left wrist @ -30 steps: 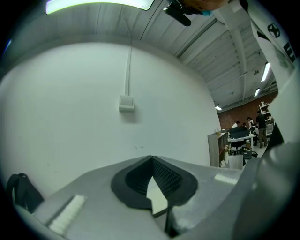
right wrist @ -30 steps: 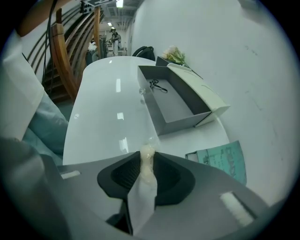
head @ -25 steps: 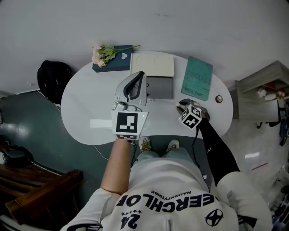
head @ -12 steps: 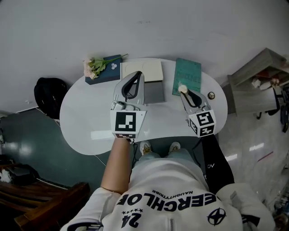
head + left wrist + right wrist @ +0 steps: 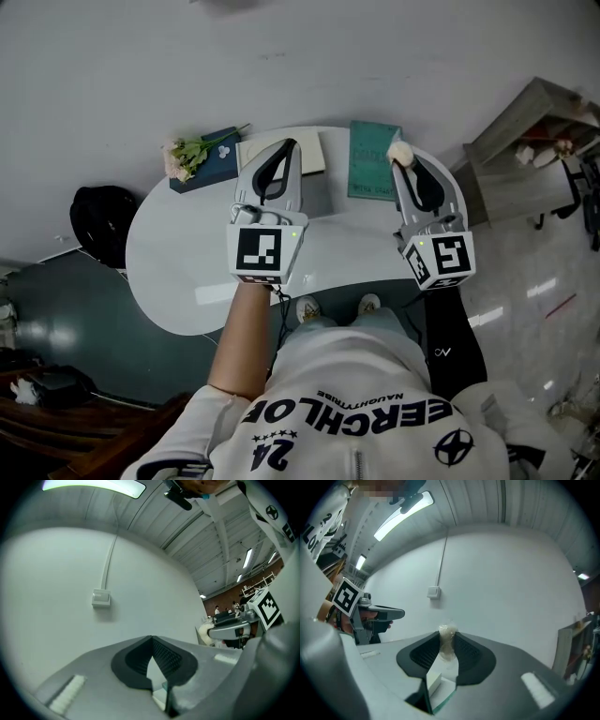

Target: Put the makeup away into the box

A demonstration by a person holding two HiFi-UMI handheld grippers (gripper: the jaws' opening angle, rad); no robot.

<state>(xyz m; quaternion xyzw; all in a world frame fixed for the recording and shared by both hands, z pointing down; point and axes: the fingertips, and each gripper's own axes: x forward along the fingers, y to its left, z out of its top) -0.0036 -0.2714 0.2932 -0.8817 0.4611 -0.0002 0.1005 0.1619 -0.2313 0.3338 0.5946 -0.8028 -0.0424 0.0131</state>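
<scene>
The person holds both grippers level and side by side, pointing away from the body. The left gripper (image 5: 289, 144), on a bare forearm (image 5: 242, 337), has its jaws closed tip to tip with nothing between them. The right gripper (image 5: 402, 162), on a dark-sleeved arm (image 5: 448, 342), pinches a pale puff (image 5: 400, 151) at its jaw tips (each marker cube faces the person).

Lifted right gripper (image 5: 404, 164) off the table's (image 5: 169, 253) right edge, rolled it upright and levelled it beside left gripper (image 5: 289, 146). Brought makeup puff (image 5: 400, 152) up, pinched at the tips; eased jaws slightly wider. Raised left gripper slightly.
</scene>
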